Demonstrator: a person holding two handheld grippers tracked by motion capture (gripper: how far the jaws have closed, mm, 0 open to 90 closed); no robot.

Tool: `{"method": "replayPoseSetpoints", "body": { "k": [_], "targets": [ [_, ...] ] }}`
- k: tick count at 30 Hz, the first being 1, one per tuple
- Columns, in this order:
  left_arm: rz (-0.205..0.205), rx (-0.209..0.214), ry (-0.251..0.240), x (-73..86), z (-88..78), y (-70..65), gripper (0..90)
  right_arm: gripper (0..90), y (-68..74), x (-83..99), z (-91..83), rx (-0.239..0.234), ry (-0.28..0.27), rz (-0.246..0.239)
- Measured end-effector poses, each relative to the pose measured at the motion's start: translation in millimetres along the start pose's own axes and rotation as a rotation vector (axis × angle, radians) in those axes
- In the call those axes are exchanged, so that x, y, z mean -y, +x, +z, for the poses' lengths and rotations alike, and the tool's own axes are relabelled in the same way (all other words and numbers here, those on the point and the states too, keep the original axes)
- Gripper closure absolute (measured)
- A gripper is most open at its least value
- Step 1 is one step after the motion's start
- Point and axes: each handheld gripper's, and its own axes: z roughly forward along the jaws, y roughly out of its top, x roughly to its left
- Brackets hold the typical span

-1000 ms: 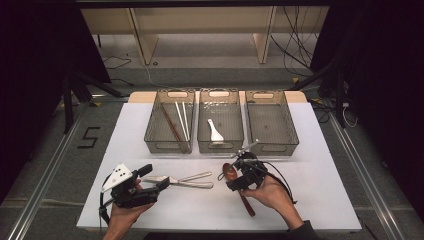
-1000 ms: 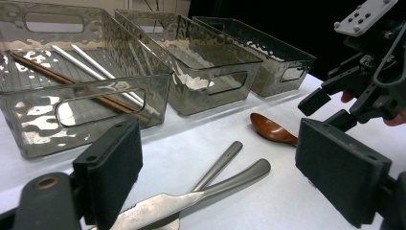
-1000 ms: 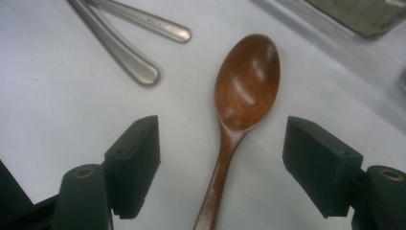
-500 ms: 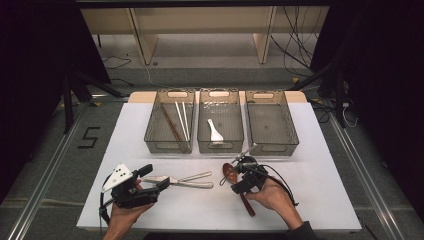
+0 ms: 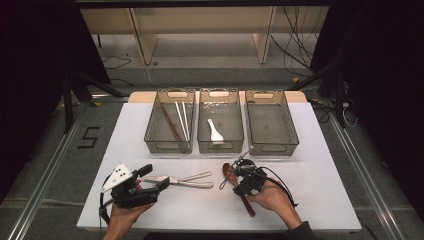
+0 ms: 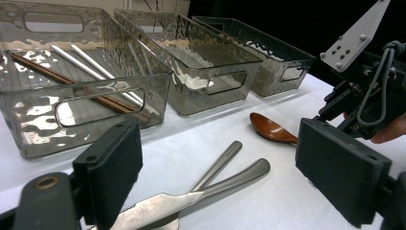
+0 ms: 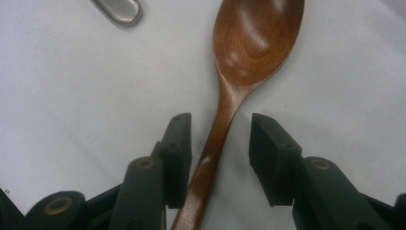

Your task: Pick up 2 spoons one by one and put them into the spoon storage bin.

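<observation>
A brown wooden spoon [image 5: 228,170] lies on the white table in front of the bins, bowl pointing away. My right gripper [image 5: 235,177] straddles its handle [image 7: 215,139]. The jaws have just been closing with the handle between them, and a gap still shows beside the right pad [image 7: 268,153], so the gripper is open. My left gripper [image 5: 155,176] rests on the table at the near left, open wide. A metal knife [image 6: 230,179] and a second metal utensil [image 6: 220,160] lie between and beyond its jaws, untouched.
Three clear grey bins stand in a row at the back. The left bin [image 5: 152,132] holds brown and white chopsticks, the middle bin [image 5: 202,135] a white spoon [image 5: 216,131], and the right bin [image 5: 287,127] nothing. The white table top's near edge lies close behind both hands.
The right gripper's jaws have narrowed around the wooden spoon's handle, with the hand barely shifting. The left gripper and the metal utensils have stayed put.
</observation>
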Motion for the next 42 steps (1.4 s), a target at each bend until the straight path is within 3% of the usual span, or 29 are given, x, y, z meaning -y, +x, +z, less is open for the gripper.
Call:
{"method": "replayPoseSetpoints", "body": {
  "k": [12, 21, 27, 34, 42],
  "targets": [
    [0.002, 0.0, 0.0, 0.0, 0.0, -0.3, 15.9, 72.7, 3.9, -0.4, 3.7, 0.053, 0.027, -0.031],
    [0.003, 0.001, 0.0, 0.0, 0.0, -0.5, 15.9, 81.3, 1.0, -0.4, 3.8, 0.054, 0.027, -0.038],
    [0.003, 0.001, 0.002, 0.0, 0.2, -0.6, 15.9, 82.1, -0.4, 0.1, 3.2, 0.043, 0.023, -0.04],
    [0.003, 0.0, 0.001, 0.0, 0.0, -0.2, 15.9, 82.3, -0.6, -1.0, -3.1, 0.032, -0.009, -0.054],
    [0.003, -0.001, 0.002, 0.2, 0.2, -0.3, 15.8, 82.3, -3.4, -4.7, -22.0, 0.004, -0.09, -0.058]
  ]
}}
